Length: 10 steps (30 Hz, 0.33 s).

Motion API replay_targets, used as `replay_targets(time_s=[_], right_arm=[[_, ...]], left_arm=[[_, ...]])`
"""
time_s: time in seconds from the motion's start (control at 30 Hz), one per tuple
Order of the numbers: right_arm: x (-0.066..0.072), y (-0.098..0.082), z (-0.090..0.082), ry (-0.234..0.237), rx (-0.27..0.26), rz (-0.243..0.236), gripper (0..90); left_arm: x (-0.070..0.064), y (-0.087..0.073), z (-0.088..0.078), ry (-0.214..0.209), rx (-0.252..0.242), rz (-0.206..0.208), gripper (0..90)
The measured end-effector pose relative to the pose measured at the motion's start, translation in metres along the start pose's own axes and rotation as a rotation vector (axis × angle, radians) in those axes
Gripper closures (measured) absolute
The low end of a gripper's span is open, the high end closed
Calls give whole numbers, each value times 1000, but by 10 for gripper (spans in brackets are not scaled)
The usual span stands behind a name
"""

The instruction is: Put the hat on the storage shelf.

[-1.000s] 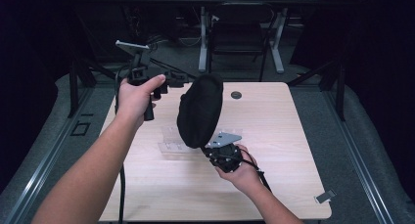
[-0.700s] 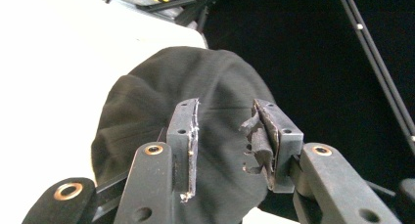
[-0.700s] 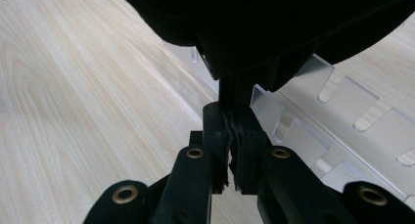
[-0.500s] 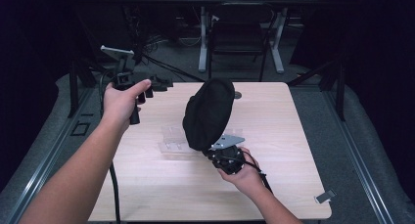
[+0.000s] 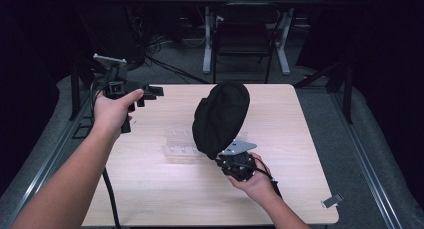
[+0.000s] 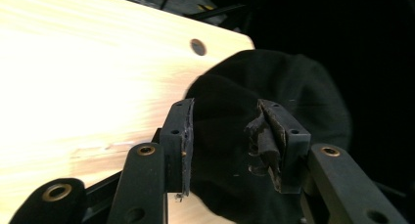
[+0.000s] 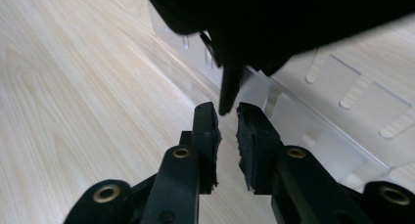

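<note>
Right gripper point(image 5: 239, 161) pinches the floppy black cloth cap point(image 5: 220, 118) by its lower edge, aloft mid-table over the clear plastic tray point(image 5: 176, 143). Left gripper point(image 5: 142, 93), at ten o'clock, hangs released; it should bite a thick fold squarely.

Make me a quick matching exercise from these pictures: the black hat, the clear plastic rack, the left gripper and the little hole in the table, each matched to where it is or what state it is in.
1. black hat
2. clear plastic rack
3. left gripper
4. table hole

A. lying flat on the table
B. jaws apart, holding nothing
C. near the table's far edge
D. pinched by the right gripper

Pairs: 1-D, 2-A, 3-B, 4-C
</note>
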State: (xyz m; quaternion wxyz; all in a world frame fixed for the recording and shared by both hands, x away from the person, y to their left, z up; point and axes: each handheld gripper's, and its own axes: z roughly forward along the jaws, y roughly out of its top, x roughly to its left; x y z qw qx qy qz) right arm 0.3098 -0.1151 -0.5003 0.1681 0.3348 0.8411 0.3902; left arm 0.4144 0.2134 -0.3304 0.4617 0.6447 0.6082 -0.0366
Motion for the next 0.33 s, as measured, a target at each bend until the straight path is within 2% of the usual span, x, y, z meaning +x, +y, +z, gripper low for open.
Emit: replay_targets(time_s=[0.13, 0.23, 0.33], right_arm=[[-1, -7, -7, -10, 3, -3, 726], [-4, -10, -12, -14, -7, -5, 686], [-13, -14, -22, -8, -66, 21, 542]], left_arm=[[8, -4, -1, 22, -4, 3, 559], [15, -10, -2, 62, -6, 47, 535], [27, -19, -3, 126, 1, 98, 507]])
